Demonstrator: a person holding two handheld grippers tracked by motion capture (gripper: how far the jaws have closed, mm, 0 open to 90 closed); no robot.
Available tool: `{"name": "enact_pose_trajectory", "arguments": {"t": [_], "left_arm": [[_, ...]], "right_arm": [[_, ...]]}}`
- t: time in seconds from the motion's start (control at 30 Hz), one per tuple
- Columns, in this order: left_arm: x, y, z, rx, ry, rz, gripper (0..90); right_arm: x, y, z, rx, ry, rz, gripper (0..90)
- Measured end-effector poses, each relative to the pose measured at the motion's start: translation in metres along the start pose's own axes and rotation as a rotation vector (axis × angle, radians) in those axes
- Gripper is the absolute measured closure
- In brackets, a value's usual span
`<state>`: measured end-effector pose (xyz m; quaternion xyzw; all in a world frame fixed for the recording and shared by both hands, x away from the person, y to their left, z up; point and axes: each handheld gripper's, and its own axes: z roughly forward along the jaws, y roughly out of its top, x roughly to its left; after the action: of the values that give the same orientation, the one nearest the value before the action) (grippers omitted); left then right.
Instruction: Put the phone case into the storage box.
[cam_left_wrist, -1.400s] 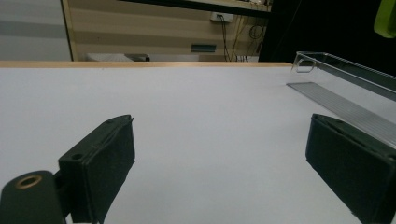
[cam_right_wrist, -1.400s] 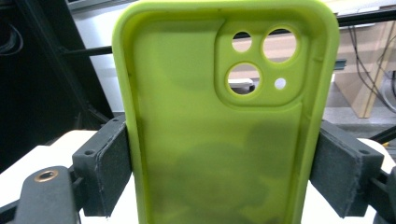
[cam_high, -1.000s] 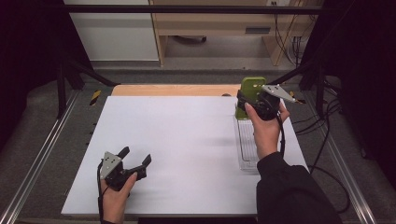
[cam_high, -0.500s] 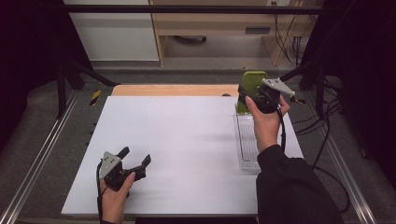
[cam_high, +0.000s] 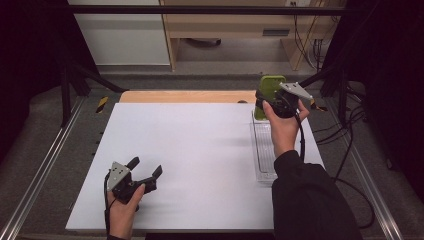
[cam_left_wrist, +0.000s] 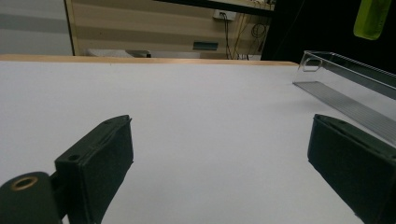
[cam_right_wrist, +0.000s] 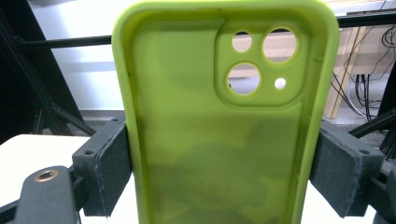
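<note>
A lime-green phone case (cam_right_wrist: 219, 126) with camera holes near its top stands upright between the jaws of my right gripper (cam_right_wrist: 219, 172), which is shut on its long sides. In the high view that gripper (cam_high: 272, 102) holds the case (cam_high: 270, 87) in the air above the far end of a clear plastic tray (cam_high: 264, 150) at the table's right. My left gripper (cam_high: 145, 170) rests low at the near left of the white table (cam_high: 190, 145), open and with nothing between its jaws. From the left gripper view (cam_left_wrist: 219, 163) the tray (cam_left_wrist: 345, 88) lies ahead to the right, and the case (cam_left_wrist: 372, 18) hangs above it.
A wooden strip (cam_high: 185, 96) runs along the table's far edge. Metal rails (cam_high: 40, 175) flank both sides. Cables (cam_high: 345, 135) trail off the right. Beyond the table stand a white cabinet (cam_high: 120, 35) and a wooden shelf unit (cam_high: 230, 25).
My right gripper has lifted a little and swung the green case more upright above the tray's far end. The left gripper has scarcely moved.
</note>
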<state>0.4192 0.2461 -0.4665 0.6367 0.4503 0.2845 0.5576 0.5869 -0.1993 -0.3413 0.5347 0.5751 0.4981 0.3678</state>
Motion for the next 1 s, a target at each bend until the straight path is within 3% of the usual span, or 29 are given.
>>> {"name": "enact_pose_trajectory", "arguments": {"t": [0.6, 1.0], "left_arm": [[0.002, 0.0, 0.001, -0.002, -0.014, -0.01, 6.4], [0.002, 0.0, 0.002, 0.002, -0.016, -0.001, 6.4]], "right_arm": [[-0.002, -0.015, 0.025, 0.027, -0.025, -0.008, 16.4], [-0.011, -0.025, 0.039, 0.06, -0.053, -0.019, 16.3]]}}
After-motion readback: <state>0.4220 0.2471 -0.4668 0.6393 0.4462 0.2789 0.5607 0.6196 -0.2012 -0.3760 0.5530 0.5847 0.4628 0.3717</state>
